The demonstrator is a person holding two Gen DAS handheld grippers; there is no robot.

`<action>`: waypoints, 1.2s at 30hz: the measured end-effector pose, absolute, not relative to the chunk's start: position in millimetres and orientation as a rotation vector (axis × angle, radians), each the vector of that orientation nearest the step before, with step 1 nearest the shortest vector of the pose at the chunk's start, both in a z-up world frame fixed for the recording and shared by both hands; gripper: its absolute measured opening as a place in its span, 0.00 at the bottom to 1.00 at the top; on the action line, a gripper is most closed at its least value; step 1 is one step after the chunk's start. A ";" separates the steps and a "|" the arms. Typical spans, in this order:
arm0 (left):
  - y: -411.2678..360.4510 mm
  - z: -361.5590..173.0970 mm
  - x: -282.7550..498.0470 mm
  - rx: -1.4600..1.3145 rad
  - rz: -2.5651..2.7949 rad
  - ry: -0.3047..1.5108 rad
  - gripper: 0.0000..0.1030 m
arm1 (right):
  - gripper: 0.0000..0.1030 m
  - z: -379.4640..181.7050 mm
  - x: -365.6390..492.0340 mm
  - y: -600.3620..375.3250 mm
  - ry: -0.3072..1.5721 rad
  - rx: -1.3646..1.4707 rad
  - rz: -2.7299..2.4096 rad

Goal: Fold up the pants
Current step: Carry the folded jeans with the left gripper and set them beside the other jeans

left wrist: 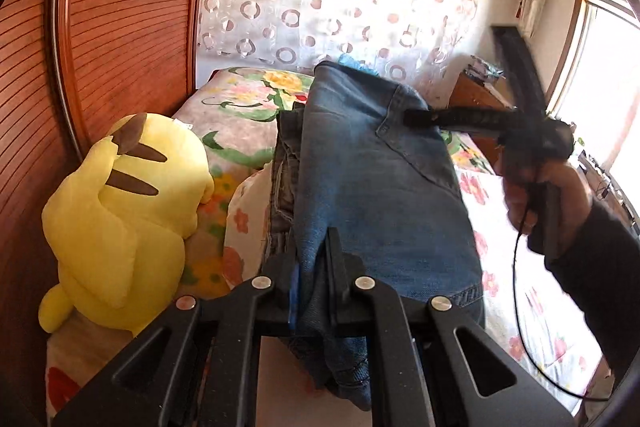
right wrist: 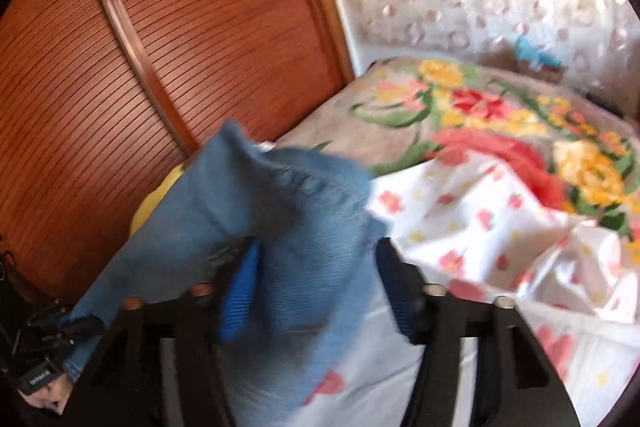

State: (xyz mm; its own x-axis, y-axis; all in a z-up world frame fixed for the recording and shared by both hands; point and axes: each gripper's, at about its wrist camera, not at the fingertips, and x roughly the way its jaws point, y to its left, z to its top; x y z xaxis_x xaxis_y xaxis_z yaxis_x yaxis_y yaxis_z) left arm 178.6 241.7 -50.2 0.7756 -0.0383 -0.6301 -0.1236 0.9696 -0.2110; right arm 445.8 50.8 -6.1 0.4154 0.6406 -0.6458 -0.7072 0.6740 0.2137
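Left gripper point(left wrist: 310, 259) pinches the jeans point(left wrist: 372, 179) tight while the right gripper point(right wrist: 316, 283) stands wider around blurred denim, which might slip loose over the bed point(right wrist: 480, 227).

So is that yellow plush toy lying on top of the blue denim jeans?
No, the yellow plush toy sits beside the blue denim jeans.

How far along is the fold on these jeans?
Partly done: the jeans already look doubled lengthwise, with stacked edges along their left side. In hand: the left gripper is clamped on the near end and the right gripper meets the far end, holding the denim above the floral bedspread. Its jaws look spread around the cloth in the blurred right wrist view. Left: bring the ends together and lay the jeans flat.
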 end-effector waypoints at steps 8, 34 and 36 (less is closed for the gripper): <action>233.6 -48.1 176.1 -0.221 0.080 0.694 0.12 | 0.17 7.9 398.8 49.9 0.609 -0.182 0.853; 163.8 15.4 123.3 -0.081 0.072 0.555 0.70 | 0.16 39.3 244.2 -68.7 0.543 -0.115 0.754; 153.0 19.3 119.3 -0.074 0.052 0.543 0.78 | 0.16 43.2 230.3 -81.9 0.526 -0.114 0.732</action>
State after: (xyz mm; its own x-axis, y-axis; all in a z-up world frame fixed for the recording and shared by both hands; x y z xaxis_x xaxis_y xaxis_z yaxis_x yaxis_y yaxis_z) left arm 119.2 153.0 19.3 0.8551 0.0299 -0.5176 -0.0692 0.9960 -0.0567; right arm 230.3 -81.9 43.2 0.6205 0.6075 -0.4959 -0.6637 0.7437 0.0806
